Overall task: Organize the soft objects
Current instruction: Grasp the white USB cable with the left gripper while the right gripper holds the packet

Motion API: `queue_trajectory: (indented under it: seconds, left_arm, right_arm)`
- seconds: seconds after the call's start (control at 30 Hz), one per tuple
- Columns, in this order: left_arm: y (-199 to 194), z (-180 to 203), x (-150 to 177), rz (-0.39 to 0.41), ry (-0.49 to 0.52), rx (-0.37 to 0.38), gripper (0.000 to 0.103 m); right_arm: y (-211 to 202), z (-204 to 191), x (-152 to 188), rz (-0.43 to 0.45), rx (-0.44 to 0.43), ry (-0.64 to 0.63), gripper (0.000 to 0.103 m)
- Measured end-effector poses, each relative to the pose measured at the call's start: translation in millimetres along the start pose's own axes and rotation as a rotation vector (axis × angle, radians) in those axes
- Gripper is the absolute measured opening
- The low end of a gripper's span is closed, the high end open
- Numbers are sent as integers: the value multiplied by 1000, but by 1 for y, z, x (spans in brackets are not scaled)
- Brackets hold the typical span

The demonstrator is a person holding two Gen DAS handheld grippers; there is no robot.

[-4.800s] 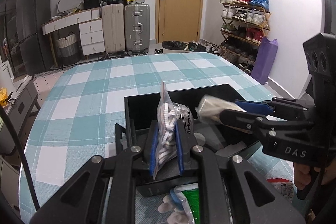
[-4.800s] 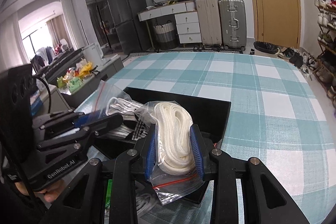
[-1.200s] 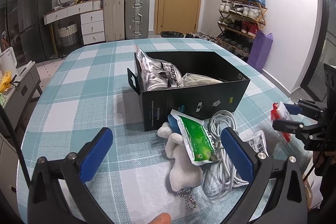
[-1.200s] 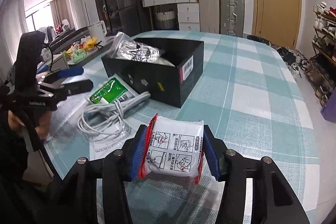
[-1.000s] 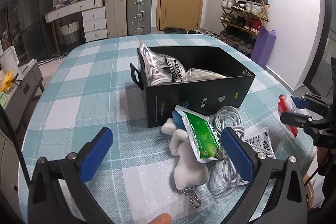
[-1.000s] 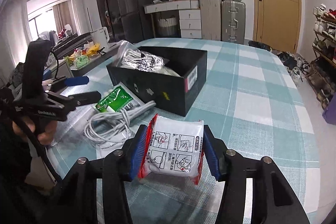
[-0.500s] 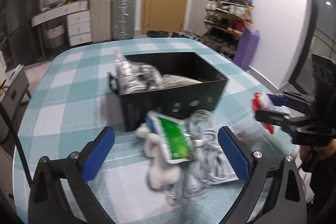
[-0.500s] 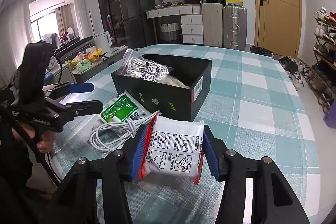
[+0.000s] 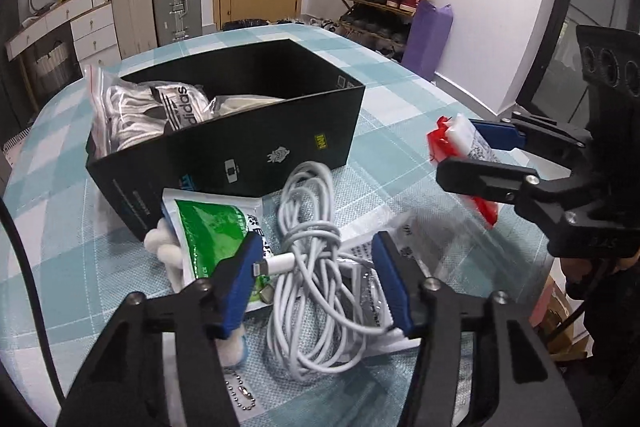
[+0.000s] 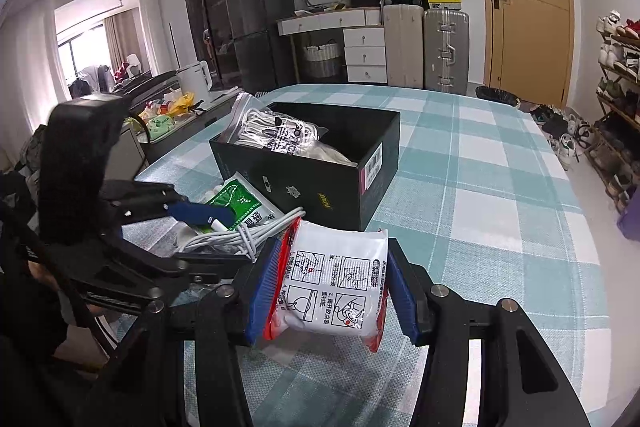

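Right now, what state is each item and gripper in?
Black box: open-topped, partly filled.
Bagged laces: inside the box.
White cable: bundled on the table, between the open jaws.
Green packet: outside the box.
Left gripper: open.
Right gripper: shut on red-edged packet.

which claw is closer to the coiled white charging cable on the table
Left. The left claw is open with its blue pads straddling the coiled white charging cable. The right claw is off to the side, shut on a red-edged white packet.
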State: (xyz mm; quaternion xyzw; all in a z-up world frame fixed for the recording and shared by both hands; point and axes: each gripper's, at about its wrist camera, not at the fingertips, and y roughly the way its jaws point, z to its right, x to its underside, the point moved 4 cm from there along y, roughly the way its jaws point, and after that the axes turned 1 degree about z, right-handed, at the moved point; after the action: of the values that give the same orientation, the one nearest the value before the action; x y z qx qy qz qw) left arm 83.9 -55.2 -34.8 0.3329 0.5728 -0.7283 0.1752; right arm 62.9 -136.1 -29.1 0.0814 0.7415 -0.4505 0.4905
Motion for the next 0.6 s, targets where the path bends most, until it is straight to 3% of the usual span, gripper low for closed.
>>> queue_trajectory:
  seconds: [0.23,0.33,0.43,0.6]
  left_arm:
    - [6,3,2,-12,22,-13,52]
    - [7,5,1,-3,34,-20,39]
    - [9,5,1,-9,37,-18,33]
    - [0,7,0,18,42,-1,29]
  right_arm:
    - [2,1,2,-8,-3,9,52]
    - [3,0,3,-8,-3,13,52]
    - [5,1,2,-6,-4,13,52]
    - [3,2,2,2,-5,16,52]
